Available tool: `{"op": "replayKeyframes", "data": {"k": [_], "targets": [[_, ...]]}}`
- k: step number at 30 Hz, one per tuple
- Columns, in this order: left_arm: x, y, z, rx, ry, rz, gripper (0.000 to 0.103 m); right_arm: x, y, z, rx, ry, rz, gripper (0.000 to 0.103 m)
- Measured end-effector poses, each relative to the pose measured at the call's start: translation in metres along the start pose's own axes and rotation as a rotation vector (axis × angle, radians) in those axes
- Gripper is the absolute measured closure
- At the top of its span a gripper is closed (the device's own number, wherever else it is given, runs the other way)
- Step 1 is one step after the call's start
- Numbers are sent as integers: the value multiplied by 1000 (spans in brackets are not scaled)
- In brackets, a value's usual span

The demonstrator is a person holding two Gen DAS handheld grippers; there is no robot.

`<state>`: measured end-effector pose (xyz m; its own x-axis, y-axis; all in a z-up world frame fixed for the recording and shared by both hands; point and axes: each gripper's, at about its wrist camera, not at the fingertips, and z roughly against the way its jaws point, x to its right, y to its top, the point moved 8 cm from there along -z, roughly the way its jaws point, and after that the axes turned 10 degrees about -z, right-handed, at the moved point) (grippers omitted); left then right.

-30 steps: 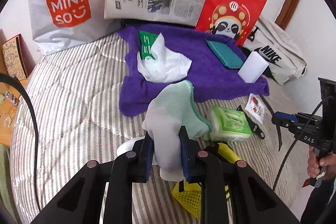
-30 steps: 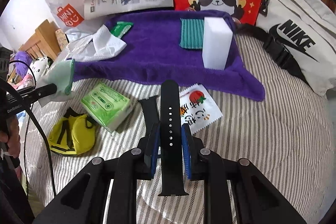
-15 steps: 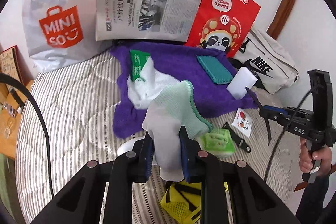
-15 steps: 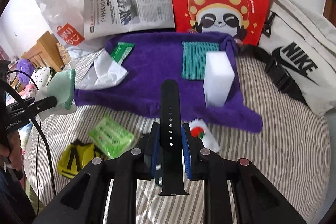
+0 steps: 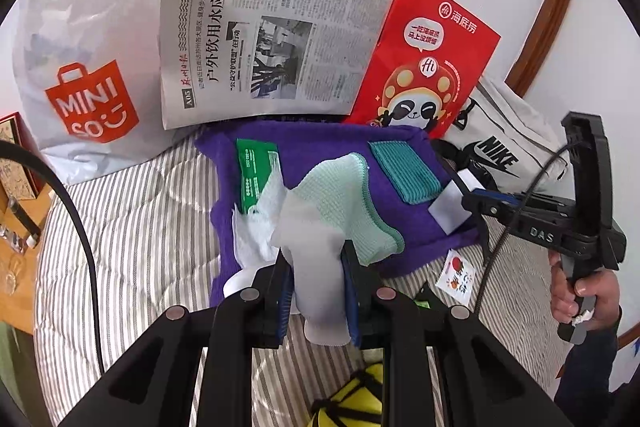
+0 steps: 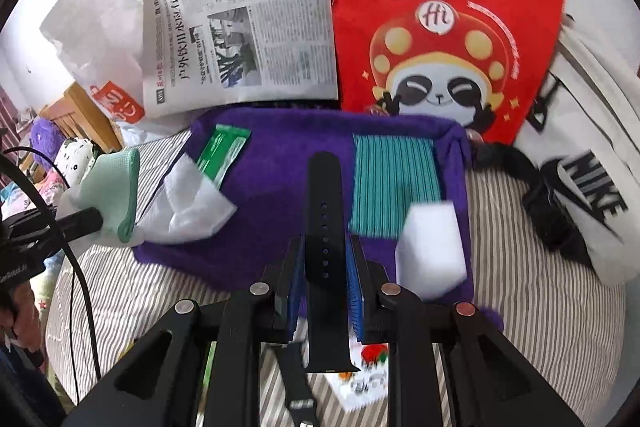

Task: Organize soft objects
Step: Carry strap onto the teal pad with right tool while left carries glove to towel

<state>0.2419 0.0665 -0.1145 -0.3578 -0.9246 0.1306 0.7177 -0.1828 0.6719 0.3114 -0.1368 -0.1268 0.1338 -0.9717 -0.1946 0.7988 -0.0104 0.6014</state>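
Both carrying loads further fwd over the purple towel (image 6: 272,195) vs 1 s ago: left gripper (image 5: 316,287) clenched on mint cloth (image 5: 340,203) w/ white cloth, right gripper (image 6: 326,275) clamped on black watch strap (image 6: 324,227). Judging cloths light, limp, drooping past pads; pinching near bunched middle. Judging strap rubbery, slightly slick; gripping mid-length, setting down betw. white tissue (image 6: 192,199) & teal cloth (image 6: 394,183).

Two close wrist views along gripper fingers, both facing the shared purple towel (image 5: 320,147) (image 6: 272,187).
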Motion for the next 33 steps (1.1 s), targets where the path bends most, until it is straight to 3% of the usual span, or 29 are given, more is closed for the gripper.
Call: {"op": "replayKeyframes", "data": {"k": [8,16,24,27,30,33], "targets": [[-10,14,-22,-15,-17,12,82,13,24,-35,-4,-103,12,82],[-15,22,-48,-38,-41,12,82,22,17,-67,-36,-214,23,82],[-20,24,-52,-33,-49,28,82,10,17,-71,-50,-234,69,82],[-21,22,-50,-32,-50,31,82,7,15,-71,-52,-279,92,82],[-20,20,-49,-25,-57,30,82,-1,14,-68,-51,-238,87,82],[-20,19,-49,-22,-67,37,82,-1,11,-79,-78,-257,74,82]]}}
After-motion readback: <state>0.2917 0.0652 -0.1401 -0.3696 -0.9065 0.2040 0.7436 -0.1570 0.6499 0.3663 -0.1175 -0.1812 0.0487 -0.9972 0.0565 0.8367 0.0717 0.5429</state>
